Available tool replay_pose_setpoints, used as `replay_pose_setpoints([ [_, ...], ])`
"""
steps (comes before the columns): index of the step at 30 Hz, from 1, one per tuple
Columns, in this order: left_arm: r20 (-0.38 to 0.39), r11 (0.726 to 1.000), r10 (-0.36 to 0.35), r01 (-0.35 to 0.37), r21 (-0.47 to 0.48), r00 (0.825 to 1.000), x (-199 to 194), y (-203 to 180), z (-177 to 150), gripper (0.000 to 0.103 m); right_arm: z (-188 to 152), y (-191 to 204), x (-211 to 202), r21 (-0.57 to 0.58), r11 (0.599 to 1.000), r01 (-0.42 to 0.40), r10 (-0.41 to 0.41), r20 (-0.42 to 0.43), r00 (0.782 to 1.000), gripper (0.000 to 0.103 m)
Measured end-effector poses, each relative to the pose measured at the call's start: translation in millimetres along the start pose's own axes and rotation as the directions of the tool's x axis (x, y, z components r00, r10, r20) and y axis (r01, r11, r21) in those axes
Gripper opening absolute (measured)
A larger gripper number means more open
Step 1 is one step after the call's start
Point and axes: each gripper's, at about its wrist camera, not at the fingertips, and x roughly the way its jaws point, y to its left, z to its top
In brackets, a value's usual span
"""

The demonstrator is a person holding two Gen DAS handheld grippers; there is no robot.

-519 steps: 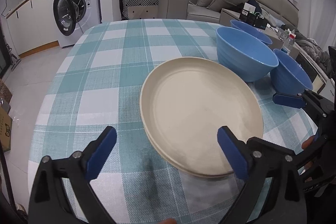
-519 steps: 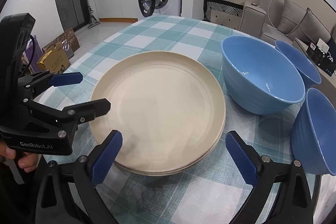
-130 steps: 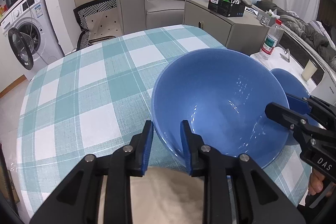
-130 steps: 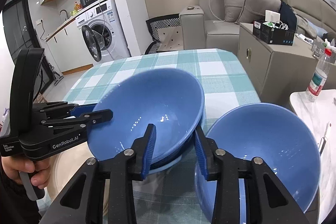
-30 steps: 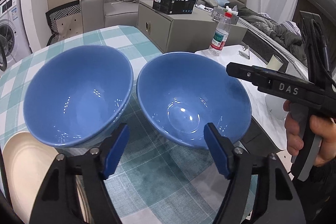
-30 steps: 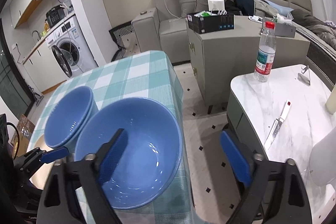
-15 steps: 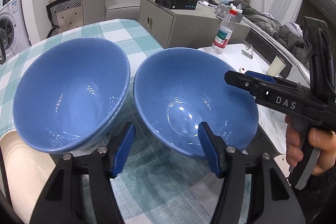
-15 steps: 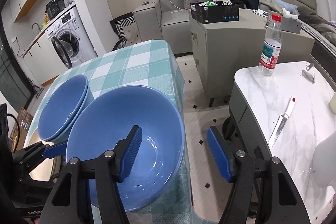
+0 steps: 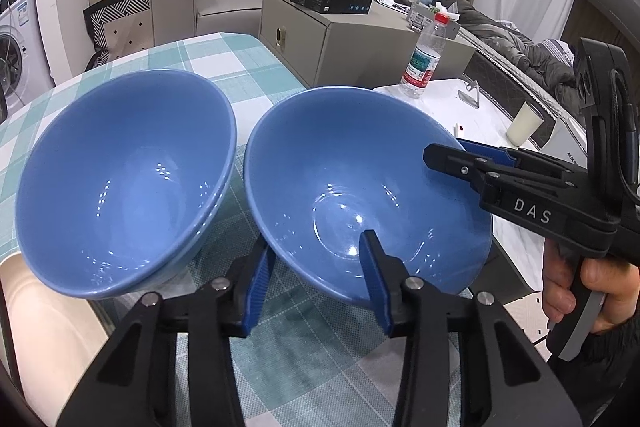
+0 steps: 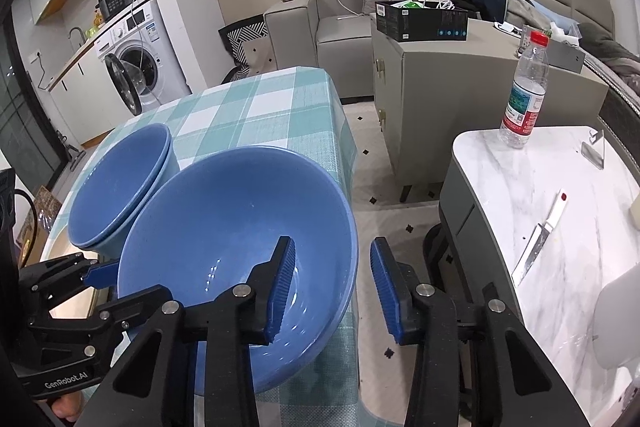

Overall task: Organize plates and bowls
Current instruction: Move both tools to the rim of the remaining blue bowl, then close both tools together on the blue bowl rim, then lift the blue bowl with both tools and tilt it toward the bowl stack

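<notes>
Closing on the single blue bowl's (image 9: 360,187) rim at three and seven o'clock, both grippers (image 9: 316,279) (image 10: 332,287) prepare nesting it onto the stacked bowls (image 9: 120,179).

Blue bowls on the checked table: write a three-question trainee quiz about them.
1. True or false: the single blue bowl sits in the middle of the checked table.
2. How many bowls are in the nested stack? A one, B two, C four.
3. Which has its fingers astride the single blue bowl's rim: the left gripper, the right gripper, or both?

Key:
1. False, it sits at the table's edge.
2. B.
3. Both. Each has one finger inside and one outside, and the jaws are closing but not yet pressing.
</notes>
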Motion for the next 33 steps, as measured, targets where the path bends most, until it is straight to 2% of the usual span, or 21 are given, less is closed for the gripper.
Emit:
replay_pose_setpoints([
  [4, 0.001, 1.0, 0.004, -0.004, -0.001, 1.0, -0.6, 1.0, 0.5, 0.037, -0.7, 2.0, 1.7, -0.014, 1.0, -0.001, 0.001, 0.0, 1.0, 0.031],
  [8, -0.003, 1.0, 0.006, -0.006, 0.001, 1.0, -0.6, 1.2, 0.9, 0.036, -0.4, 1.8, 1.5, -0.018, 1.0, 0.006, -0.006, 0.001, 1.0, 0.028],
  [23, -0.002, 1.0, 0.006, -0.006, 0.015, 1.0, -3.0, -1.3, -0.4, 0.036, 1.2, 2.9, -2.7, -0.02, 1.0, 0.02, -0.02, 0.012, 1.0, 0.028],
  [33, 0.027, 1.0, -0.001, 0.001, 0.01, 1.0, -14.9, 3.0, 2.1, 0.036, 4.8, 13.7, -17.0, -0.041, 0.998, 0.038, -0.036, 0.053, 0.998, 0.028],
])
